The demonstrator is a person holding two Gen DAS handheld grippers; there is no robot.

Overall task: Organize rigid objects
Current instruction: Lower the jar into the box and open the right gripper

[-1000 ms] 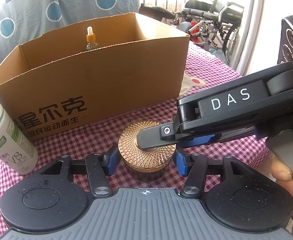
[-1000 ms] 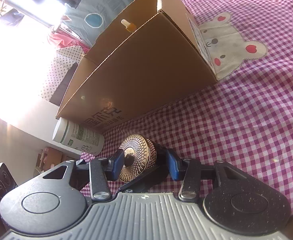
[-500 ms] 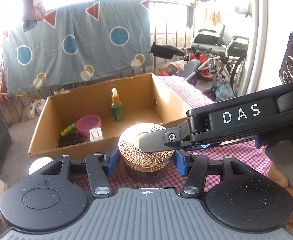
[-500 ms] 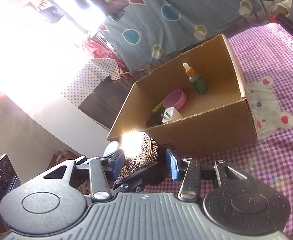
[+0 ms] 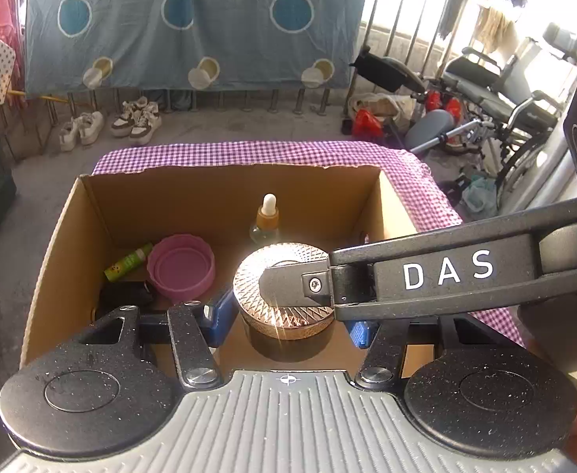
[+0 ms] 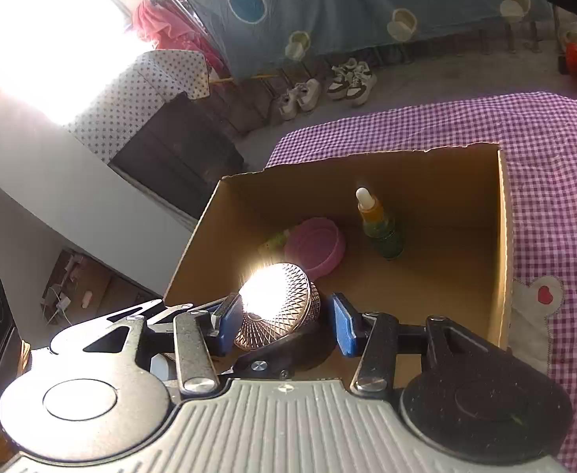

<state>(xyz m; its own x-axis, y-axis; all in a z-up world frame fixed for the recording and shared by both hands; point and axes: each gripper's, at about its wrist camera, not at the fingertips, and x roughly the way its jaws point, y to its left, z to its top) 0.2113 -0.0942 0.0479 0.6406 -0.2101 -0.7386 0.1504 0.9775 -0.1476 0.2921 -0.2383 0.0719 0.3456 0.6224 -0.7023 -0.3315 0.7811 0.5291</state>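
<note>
A dark jar with a patterned copper lid (image 5: 284,295) hangs over the open cardboard box (image 5: 52,236). My left gripper (image 5: 288,323) has its blue pads at the jar's two sides. My right gripper (image 6: 284,323) grips the jar top and bottom; one of its fingers (image 5: 288,283) lies across the lid in the left wrist view. The lid (image 6: 276,307) glares in sunlight in the right wrist view. In the box stand a dropper bottle (image 5: 267,216), a pink bowl (image 5: 180,266), a green tube (image 5: 129,262) and a dark object (image 5: 123,295).
The box (image 6: 501,236) sits on a purple checked tablecloth (image 6: 556,181) with a bear patch (image 6: 536,315). Beyond the table are shoes (image 5: 107,126) on the floor, a blue hanging sheet (image 5: 190,19) and wheelchairs (image 5: 505,98) at the right.
Both grippers have lifted the jar from the tablecloth in front of the box, up and forward, so it now hangs over the box's inside. The white bottle has left view.
</note>
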